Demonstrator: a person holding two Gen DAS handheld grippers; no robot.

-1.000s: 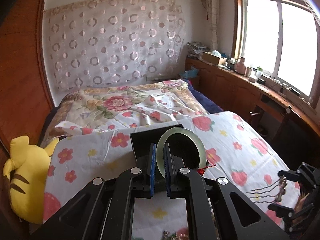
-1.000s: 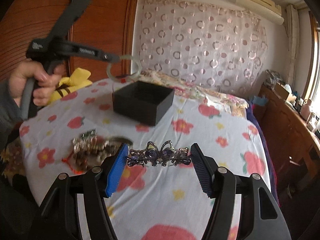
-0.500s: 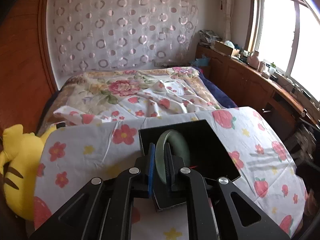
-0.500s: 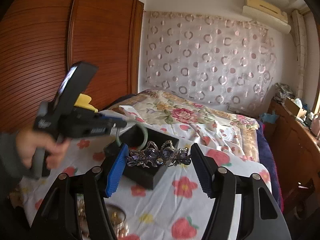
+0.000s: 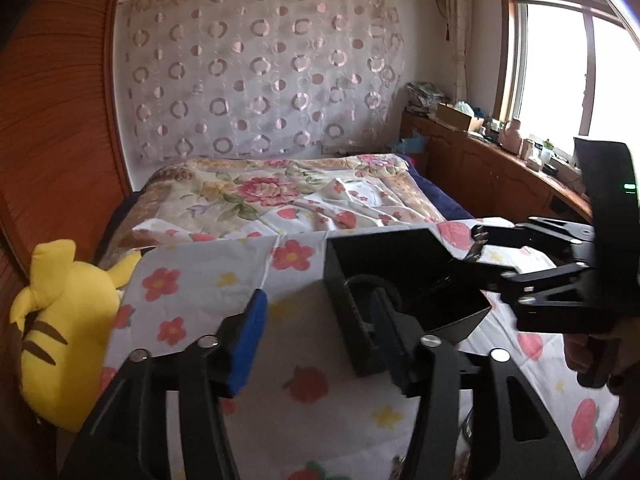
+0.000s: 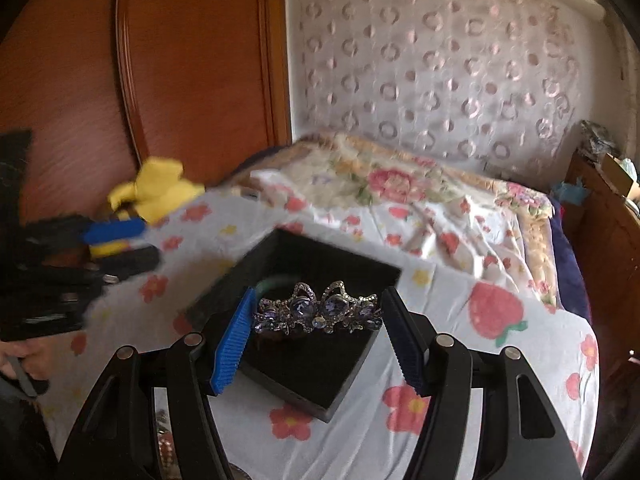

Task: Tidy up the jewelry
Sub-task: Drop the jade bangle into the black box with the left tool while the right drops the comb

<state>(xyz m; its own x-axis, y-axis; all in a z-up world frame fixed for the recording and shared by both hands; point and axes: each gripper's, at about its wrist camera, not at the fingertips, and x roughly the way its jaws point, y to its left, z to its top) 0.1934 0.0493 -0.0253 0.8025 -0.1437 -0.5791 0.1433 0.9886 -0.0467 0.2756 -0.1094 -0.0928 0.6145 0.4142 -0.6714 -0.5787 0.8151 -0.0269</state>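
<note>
A black open jewelry box point(image 5: 404, 268) point(image 6: 320, 360) sits on the flowered cloth. The green jade bangle point(image 5: 362, 282) lies inside it, and its edge also shows in the right wrist view point(image 6: 272, 282). My left gripper point(image 5: 320, 340) is open and empty at the box's near left wall, one finger on each side of the wall. My right gripper point(image 6: 316, 336) is shut on a purple rhinestone hair clip point(image 6: 318, 314) and holds it over the box. The right gripper point(image 5: 476, 246) also shows at the box's right side in the left wrist view.
A yellow plush toy point(image 5: 60, 320) lies at the left edge of the cloth. More loose jewelry point(image 6: 164, 452) lies near the front edge. A bed with a floral quilt point(image 5: 280, 192) is behind, and wooden cabinets point(image 5: 500, 176) run along the right.
My left gripper opened and let the bangle drop into the box. My right gripper moved with the hair clip to above the box.
</note>
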